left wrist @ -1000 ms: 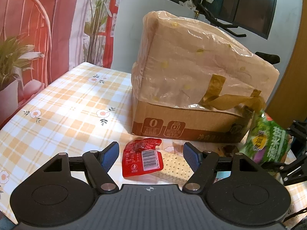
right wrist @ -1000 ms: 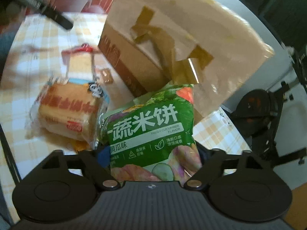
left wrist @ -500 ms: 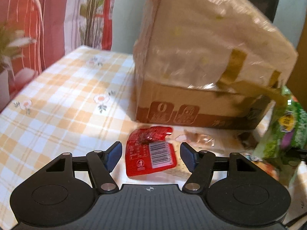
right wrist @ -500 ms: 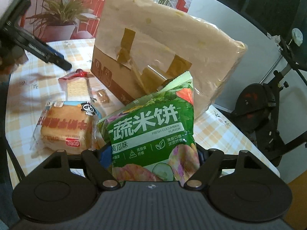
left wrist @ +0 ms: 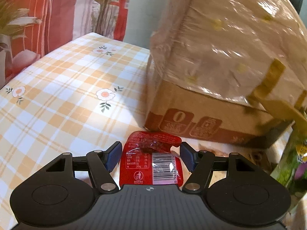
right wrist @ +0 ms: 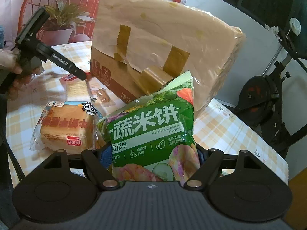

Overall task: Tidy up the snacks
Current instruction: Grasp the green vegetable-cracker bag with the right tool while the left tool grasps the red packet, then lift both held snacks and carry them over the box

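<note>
My left gripper (left wrist: 150,156) is open, its blue pads on either side of the red end of a cracker packet (left wrist: 151,161) lying on the checked tablecloth. The packet also shows in the right wrist view (right wrist: 73,85), where the left gripper's finger (right wrist: 63,65) reaches to it. My right gripper (right wrist: 151,157) is shut on a green rice-cracker bag (right wrist: 153,130) and holds it upright, in front of a plastic-wrapped cardboard box (right wrist: 153,44). The box (left wrist: 220,61) stands just beyond the packet.
A wrapped bread loaf (right wrist: 65,128) lies left of the green bag. A small clear-wrapped snack (right wrist: 101,95) lies by the box. The table's right edge (right wrist: 268,149) is close, with an exercise bike (right wrist: 268,95) beyond. A potted plant (right wrist: 61,25) stands behind.
My left gripper has moved forward and down, so the red packet now lies between its pads. The right gripper has swung, still holding the green bag.
</note>
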`<state>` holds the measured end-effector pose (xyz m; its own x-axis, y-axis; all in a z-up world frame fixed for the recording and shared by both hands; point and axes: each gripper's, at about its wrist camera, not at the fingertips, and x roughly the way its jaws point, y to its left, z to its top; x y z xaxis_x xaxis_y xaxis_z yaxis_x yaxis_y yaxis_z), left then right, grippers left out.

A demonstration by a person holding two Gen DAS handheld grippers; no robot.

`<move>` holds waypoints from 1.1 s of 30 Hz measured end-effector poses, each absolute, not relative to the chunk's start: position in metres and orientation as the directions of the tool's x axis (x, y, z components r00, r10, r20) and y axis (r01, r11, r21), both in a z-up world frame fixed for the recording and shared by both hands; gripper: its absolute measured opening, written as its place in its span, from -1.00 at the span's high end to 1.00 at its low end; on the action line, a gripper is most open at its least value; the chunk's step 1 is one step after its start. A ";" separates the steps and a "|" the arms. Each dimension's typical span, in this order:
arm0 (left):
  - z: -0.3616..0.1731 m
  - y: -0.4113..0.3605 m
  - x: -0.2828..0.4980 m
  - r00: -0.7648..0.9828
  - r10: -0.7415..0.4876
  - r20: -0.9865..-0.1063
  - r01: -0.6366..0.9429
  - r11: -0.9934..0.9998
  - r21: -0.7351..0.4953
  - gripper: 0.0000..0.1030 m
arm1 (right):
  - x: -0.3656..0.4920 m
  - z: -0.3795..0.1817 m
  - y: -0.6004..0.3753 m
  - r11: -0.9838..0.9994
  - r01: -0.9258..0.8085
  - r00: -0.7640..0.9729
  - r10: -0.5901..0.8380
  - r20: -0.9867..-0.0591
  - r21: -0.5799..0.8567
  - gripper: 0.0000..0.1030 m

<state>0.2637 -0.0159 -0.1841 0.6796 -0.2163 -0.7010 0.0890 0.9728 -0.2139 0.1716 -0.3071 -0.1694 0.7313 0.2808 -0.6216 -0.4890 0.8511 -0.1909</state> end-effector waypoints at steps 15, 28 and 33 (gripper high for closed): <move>-0.162 -0.016 0.225 0.732 -0.223 -0.644 0.177 0.975 -0.135 0.07 | 0.169 -0.169 -0.310 0.857 -0.482 0.737 0.286 -0.612 -0.181 -0.54; -0.128 -0.024 0.183 0.776 -0.253 -0.577 0.224 0.967 -0.122 0.07 | 0.150 -0.155 -0.308 0.853 -0.475 0.754 0.268 -0.600 -0.216 -0.54; -0.119 -0.024 0.177 0.792 -0.259 -0.553 0.231 0.965 -0.122 0.07 | 0.139 -0.151 -0.314 0.869 -0.442 0.768 0.239 -0.594 -0.222 -0.54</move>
